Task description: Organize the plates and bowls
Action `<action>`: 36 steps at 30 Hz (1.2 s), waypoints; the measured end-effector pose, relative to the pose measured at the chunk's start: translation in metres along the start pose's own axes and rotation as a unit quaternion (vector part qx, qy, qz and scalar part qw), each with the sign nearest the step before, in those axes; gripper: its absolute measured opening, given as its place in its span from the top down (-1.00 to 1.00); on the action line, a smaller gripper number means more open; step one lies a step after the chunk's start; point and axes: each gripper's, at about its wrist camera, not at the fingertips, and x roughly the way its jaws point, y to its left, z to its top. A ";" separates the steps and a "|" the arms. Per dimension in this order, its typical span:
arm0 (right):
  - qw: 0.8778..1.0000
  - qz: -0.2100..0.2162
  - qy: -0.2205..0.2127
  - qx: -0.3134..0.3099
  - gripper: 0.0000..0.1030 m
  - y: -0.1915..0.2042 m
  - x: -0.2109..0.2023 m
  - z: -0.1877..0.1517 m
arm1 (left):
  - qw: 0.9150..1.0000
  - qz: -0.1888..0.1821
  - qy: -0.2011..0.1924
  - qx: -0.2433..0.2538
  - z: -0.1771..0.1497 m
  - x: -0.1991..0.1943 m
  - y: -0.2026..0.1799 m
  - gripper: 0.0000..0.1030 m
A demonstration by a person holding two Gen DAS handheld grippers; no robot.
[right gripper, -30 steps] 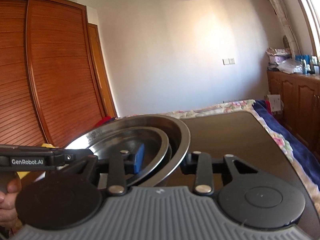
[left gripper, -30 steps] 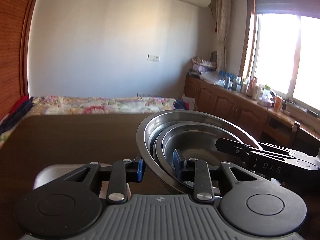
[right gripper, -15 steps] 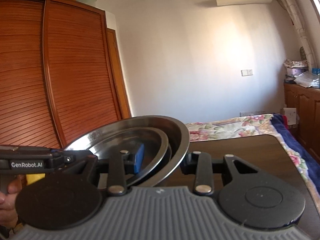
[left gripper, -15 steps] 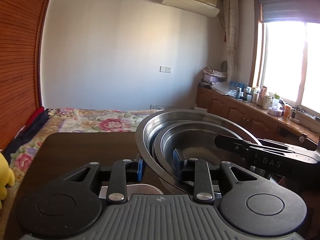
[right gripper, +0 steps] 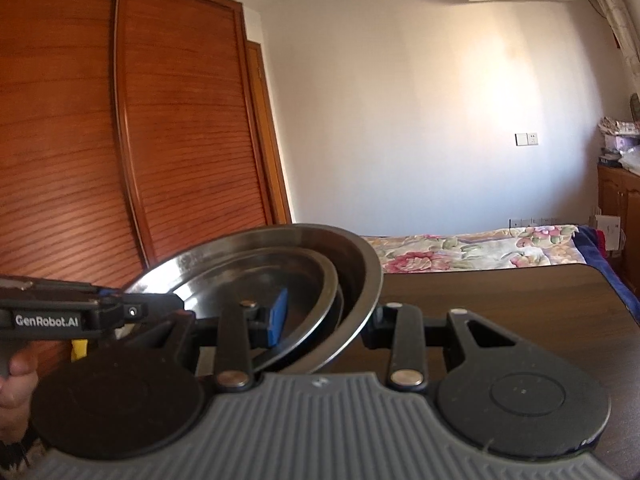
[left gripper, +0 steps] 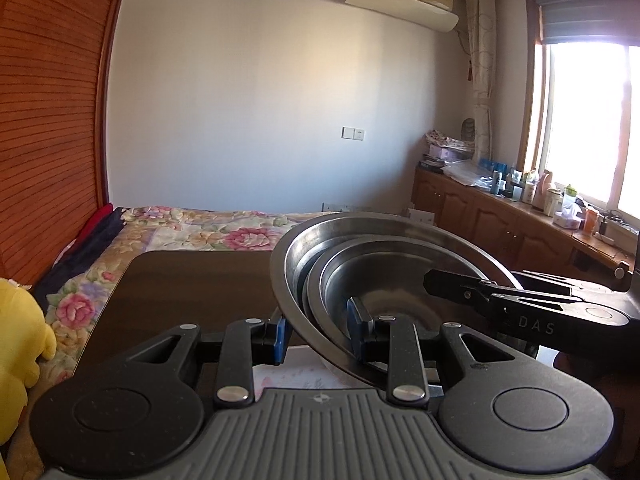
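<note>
Both grippers have risen since a second ago: the nested steel bowls (left gripper: 384,276) now hang higher above the dark table (left gripper: 192,284), the left gripper (left gripper: 316,334) and right gripper (right gripper: 324,316) clamping opposite rims.

- The nested stack of shiny steel bowls (left gripper: 384,276) has its near and lower side hidden behind the left tongs (left gripper: 316,334); how many bowls sit inside cannot be counted for sure.
- In the right wrist view, the bowls' (right gripper: 280,280) lower rim is covered by the right tongs (right gripper: 324,326).
- A pale flat item (left gripper: 298,372) under the bowls shows only as a sliver; what it is cannot be told.
- The yellow plush toy (left gripper: 18,344) is cut off by the left edge.
- The small bottles on the far wooden sideboard (left gripper: 532,188) are too small to identify.
- The hand (right gripper: 14,392) holding the left tongs is cut by the frame edge.
</note>
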 end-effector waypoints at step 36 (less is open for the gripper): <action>0.996 0.008 0.086 -0.016 0.26 0.022 0.043 -0.042 | 0.998 0.030 0.058 -0.025 -0.053 0.025 0.037 0.36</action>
